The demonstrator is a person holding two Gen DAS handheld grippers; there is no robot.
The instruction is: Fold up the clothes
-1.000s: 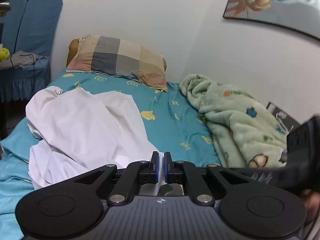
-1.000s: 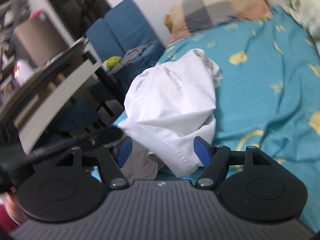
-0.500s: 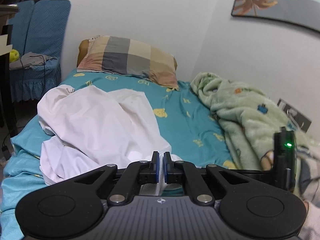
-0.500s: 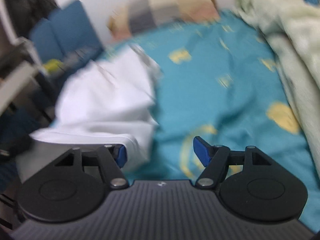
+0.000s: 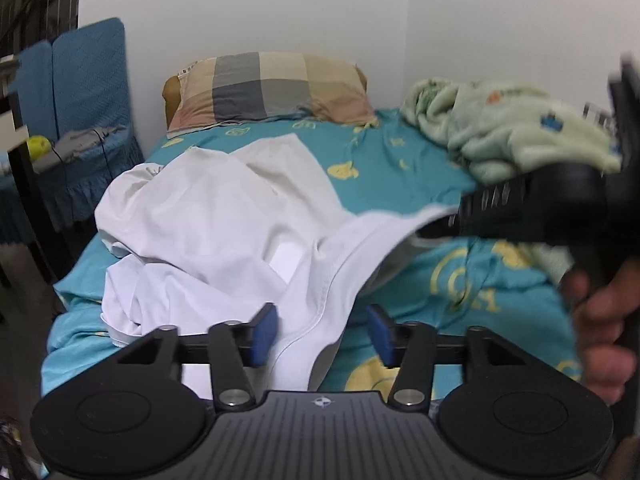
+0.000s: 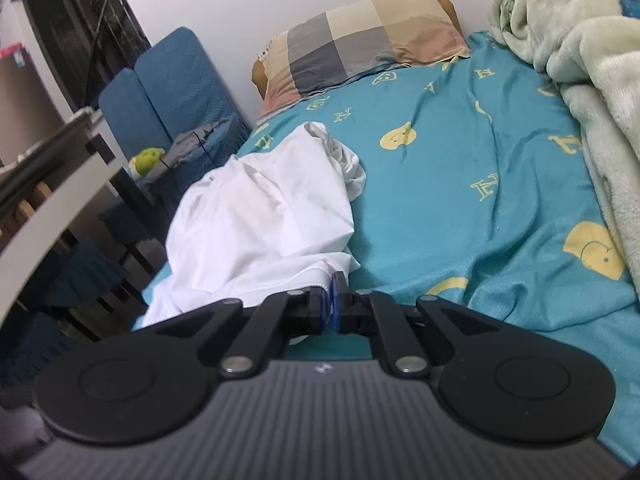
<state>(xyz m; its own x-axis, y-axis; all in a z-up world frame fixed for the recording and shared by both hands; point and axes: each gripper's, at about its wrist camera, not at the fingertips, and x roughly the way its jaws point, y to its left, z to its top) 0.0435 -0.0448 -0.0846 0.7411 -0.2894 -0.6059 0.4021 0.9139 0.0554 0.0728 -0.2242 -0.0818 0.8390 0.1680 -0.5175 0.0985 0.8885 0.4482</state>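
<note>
A bed with a turquoise sheet (image 5: 384,160) printed with yellow faces and letters fills a white-walled corner. At the far left stands a blue covered chair (image 5: 88,92) with a grey item and a yellow-green ball on its seat. A checked pillow (image 5: 272,86) lies at the head of the bed.

The white garment (image 5: 208,220) lies crumpled on the left half of the bed, near its edge, with a stitched hem running toward the near side. The left gripper (image 5: 322,334) is low over this near edge; its jaws are opening, the blue pads (image 5: 264,330) stand apart and the hem lies loose between them without being pressed.

Further right, a band of the garment stretches across to the right gripper (image 6: 330,306), blurred in the left wrist view. In its own view its pads meet tightly, clamped on a white hem of the garment. The person's right hand (image 5: 604,320) grasps the handle at the right edge.

A pale green fleece blanket (image 5: 508,124) with small cartoon prints is bunched along the wall on the right.
</note>
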